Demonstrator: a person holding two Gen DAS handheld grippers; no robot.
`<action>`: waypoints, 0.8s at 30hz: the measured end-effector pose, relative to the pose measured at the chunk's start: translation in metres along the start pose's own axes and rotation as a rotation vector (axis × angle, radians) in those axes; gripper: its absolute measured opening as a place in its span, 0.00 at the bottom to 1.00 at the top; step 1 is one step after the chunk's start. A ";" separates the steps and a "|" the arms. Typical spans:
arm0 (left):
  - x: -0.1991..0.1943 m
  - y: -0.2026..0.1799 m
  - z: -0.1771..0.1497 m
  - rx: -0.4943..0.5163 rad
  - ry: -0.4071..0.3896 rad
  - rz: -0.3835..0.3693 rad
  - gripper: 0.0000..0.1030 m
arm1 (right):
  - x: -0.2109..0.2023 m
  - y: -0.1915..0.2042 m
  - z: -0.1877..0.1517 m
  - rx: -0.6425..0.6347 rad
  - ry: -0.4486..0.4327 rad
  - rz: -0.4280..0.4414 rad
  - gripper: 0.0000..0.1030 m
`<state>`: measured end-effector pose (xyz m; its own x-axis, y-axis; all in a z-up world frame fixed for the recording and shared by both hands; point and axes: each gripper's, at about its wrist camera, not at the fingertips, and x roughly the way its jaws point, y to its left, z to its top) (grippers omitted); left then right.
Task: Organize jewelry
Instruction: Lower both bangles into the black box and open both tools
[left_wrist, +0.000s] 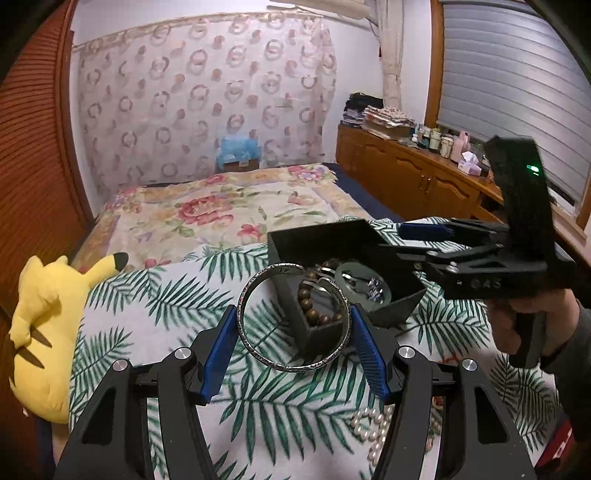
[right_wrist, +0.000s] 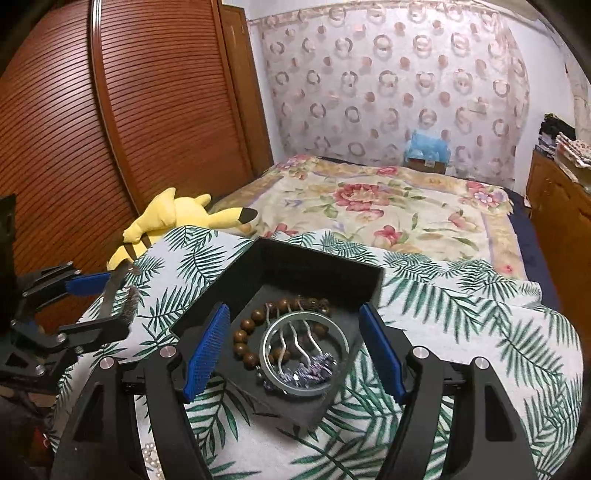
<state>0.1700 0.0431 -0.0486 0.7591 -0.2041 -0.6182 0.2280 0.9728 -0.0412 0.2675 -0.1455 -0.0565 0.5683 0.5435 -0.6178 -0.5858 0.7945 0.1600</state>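
My left gripper is shut on a silver engraved bangle, holding it upright just in front of the black jewelry box. The box holds a brown wooden bead bracelet, a pale ring bangle and a silver hairpin with purple beads. My right gripper is open and empty, its blue pads on either side of the box's near part. It appears at the right of the left wrist view. A pearl strand lies on the leaf-print cloth below my left gripper.
A yellow plush toy lies at the left edge of the leaf-print cloth. A floral bedspread stretches behind. A wooden cabinet with bottles stands at the right, a slatted wardrobe at the left.
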 end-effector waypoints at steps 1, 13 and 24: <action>0.003 -0.003 0.002 0.004 0.002 -0.002 0.56 | -0.005 -0.002 -0.003 0.006 -0.003 -0.008 0.72; 0.043 -0.038 0.025 0.067 0.019 -0.017 0.56 | -0.042 -0.028 -0.041 0.014 0.011 -0.089 0.72; 0.068 -0.046 0.034 0.070 0.047 0.015 0.57 | -0.055 -0.032 -0.065 0.027 0.016 -0.086 0.73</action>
<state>0.2316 -0.0189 -0.0621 0.7335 -0.1828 -0.6547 0.2603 0.9653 0.0221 0.2173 -0.2187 -0.0779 0.6066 0.4683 -0.6424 -0.5190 0.8454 0.1262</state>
